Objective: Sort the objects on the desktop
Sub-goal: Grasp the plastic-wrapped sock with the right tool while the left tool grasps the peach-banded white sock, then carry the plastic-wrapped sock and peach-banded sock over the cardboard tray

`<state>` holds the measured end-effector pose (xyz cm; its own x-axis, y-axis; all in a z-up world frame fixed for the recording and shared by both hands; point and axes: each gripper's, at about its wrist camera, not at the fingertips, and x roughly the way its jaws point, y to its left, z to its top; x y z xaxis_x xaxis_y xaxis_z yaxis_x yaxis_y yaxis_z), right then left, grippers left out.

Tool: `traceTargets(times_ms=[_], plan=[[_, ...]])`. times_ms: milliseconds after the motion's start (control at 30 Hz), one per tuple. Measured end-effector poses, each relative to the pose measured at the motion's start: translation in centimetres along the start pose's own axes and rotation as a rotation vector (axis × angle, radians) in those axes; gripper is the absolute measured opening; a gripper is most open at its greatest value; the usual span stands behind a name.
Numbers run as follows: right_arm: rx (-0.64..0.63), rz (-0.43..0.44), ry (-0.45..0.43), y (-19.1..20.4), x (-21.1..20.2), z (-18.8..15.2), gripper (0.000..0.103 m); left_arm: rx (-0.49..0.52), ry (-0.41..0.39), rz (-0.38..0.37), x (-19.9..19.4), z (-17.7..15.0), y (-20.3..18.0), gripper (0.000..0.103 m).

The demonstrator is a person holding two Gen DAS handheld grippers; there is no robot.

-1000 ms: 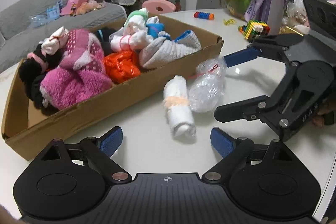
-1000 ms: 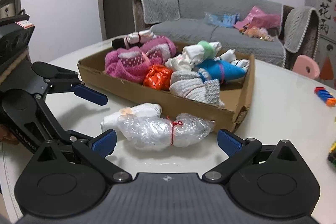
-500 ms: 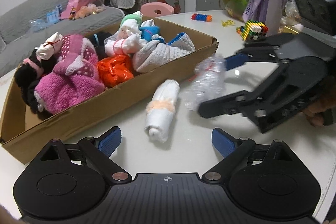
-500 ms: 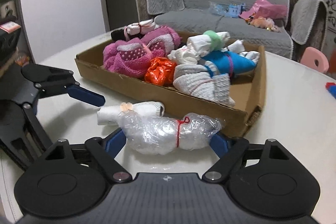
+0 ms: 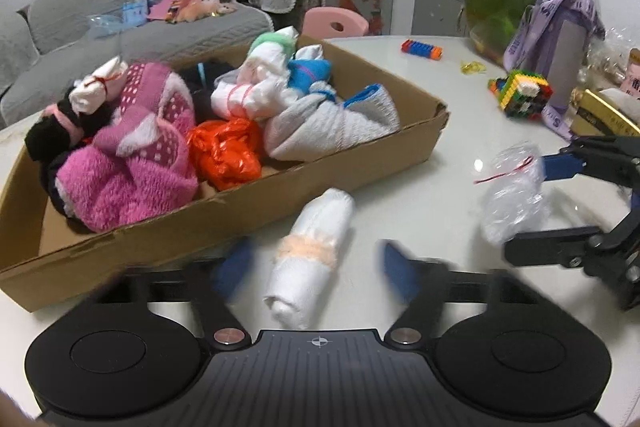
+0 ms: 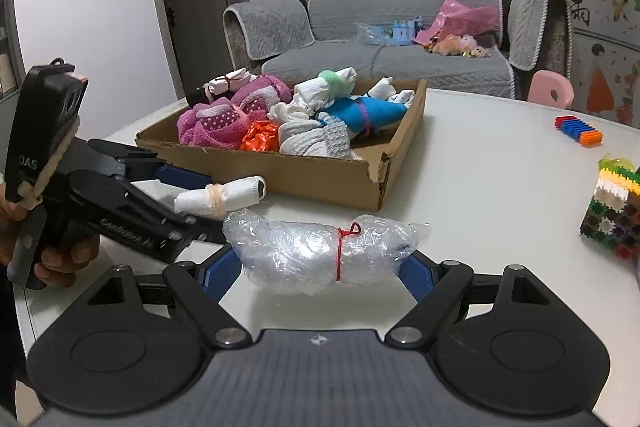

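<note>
A clear plastic bundle tied with red string (image 6: 326, 253) sits between the fingers of my right gripper (image 6: 320, 269), which is shut on it and holds it above the table; it also shows in the left wrist view (image 5: 514, 197). A rolled white sock with a peach band (image 5: 310, 261) lies on the white table (image 5: 452, 123), between the blurred fingers of my left gripper (image 5: 316, 269), which stands open around it. The sock also shows in the right wrist view (image 6: 220, 197). A cardboard box (image 5: 248, 203) full of rolled socks and cloths stands just behind.
A fish bowl (image 5: 508, 3), a purple bottle (image 5: 568, 47), a coloured brick block (image 5: 520, 95) and a small toy (image 5: 422, 49) stand on the far right of the table. A grey sofa (image 6: 400, 43) is beyond the table.
My right gripper closed on the plastic bundle and carried it right, away from the box. My left gripper moved forward so its fingers flank the white sock.
</note>
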<state>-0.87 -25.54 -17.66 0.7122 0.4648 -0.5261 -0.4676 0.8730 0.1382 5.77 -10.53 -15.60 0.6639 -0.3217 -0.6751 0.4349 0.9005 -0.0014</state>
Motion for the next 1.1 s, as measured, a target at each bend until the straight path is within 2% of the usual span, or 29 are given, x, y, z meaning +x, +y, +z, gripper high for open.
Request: traceTargets(times_ms=[33, 100, 233, 433, 633, 900, 1100], plan=[[0.003, 0.007, -0.004, 0.0, -0.1, 0.1, 0.081, 0.004, 0.007, -0.017, -0.2, 0.1, -0.2, 0.031], [0.006, 0.023, -0.006, 0.0, -0.1, 0.2, 0.080, 0.009, 0.036, -0.042, -0.7, 0.1, -0.6, 0.031], [0.003, 0.036, -0.014, 0.5, -0.9, 0.1, 0.080, 0.010, 0.043, -0.060, -2.1, -0.8, -0.8, 0.030], [0.006, 0.054, -0.033, 1.5, -2.8, 0.3, 0.079, 0.010, 0.007, -0.009, -6.3, -1.5, -0.7, 0.031], [-0.001, 0.096, -0.077, 1.7, -4.9, 1.7, 0.079, -0.008, -0.025, 0.052, -9.6, -0.3, 1.1, 0.031], [-0.017, 0.136, -0.133, 1.4, -5.6, 6.0, 0.079, -0.038, -0.094, 0.095, -12.4, 2.4, 3.3, 0.031], [-0.060, 0.208, -0.150, 1.5, -4.4, 9.5, 0.079, -0.045, -0.144, 0.118, -13.2, 4.4, 4.5, 0.031]])
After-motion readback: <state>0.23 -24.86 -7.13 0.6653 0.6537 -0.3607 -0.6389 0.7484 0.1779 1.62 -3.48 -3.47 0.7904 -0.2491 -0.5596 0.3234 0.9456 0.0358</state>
